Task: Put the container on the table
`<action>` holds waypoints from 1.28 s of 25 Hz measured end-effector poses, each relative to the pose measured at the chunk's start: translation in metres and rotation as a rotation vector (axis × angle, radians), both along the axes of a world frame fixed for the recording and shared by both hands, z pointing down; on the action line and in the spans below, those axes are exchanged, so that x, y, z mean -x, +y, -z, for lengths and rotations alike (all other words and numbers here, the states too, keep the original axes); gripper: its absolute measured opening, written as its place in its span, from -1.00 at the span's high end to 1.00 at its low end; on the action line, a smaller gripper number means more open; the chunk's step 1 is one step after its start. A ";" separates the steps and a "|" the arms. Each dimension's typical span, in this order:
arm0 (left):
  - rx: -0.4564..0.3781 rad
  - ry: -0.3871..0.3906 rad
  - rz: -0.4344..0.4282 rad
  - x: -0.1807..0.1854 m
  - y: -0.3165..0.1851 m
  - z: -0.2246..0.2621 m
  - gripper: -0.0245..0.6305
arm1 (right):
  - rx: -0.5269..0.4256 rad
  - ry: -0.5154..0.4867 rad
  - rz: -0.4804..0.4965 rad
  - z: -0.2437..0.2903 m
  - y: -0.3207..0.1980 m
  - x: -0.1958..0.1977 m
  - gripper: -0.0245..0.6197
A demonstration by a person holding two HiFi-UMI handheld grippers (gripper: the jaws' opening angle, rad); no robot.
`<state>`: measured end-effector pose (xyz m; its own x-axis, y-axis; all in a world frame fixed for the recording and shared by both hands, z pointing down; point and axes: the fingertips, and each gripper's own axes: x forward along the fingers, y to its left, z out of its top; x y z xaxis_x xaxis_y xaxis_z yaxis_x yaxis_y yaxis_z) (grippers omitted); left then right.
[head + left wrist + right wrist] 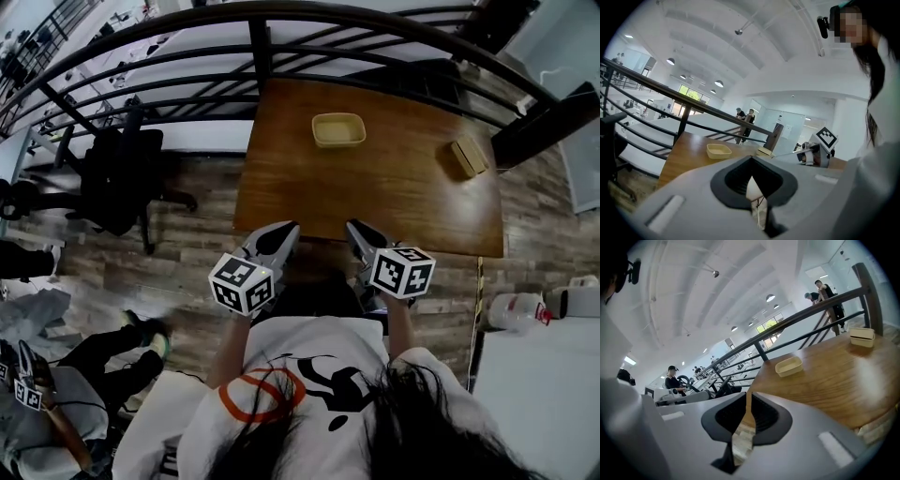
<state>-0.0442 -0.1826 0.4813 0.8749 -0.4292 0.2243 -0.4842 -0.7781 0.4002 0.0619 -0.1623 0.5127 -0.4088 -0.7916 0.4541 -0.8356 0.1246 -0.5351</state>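
Note:
A shallow yellow container (337, 129) sits on the far middle of the brown wooden table (394, 202); it also shows in the left gripper view as the container (718, 150) and in the right gripper view as the container (789, 366). My left gripper (284, 232) and right gripper (355, 229) are held close to my body at the table's near edge, well short of the container. The left gripper (751, 160) has its jaws together with nothing between them. The right gripper (749, 395) shows only a thin slit and holds nothing.
A tan lidded box (469, 156) lies at the table's far right. A black railing (253, 42) runs behind the table. A black office chair (117, 178) stands left of it. White jugs (516, 309) and a white surface (534, 394) are at the right; a seated person (56, 394) is lower left.

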 end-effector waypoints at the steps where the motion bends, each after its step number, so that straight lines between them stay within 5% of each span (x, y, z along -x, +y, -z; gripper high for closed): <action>1: 0.001 0.004 -0.006 0.000 0.003 0.000 0.92 | -0.002 0.001 0.004 0.001 0.004 0.004 0.79; 12: -0.014 0.031 -0.019 -0.001 0.038 0.000 0.92 | -0.007 0.009 0.055 0.000 0.040 0.028 0.79; 32: -0.003 -0.002 0.073 -0.061 0.176 0.002 0.92 | -0.033 -0.021 0.157 0.012 0.178 -0.024 0.79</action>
<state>0.0170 -0.0069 0.4789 0.8409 -0.4923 0.2247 -0.5404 -0.7422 0.3964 0.0855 0.0156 0.5003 -0.5379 -0.7315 0.4190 -0.7930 0.2703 -0.5460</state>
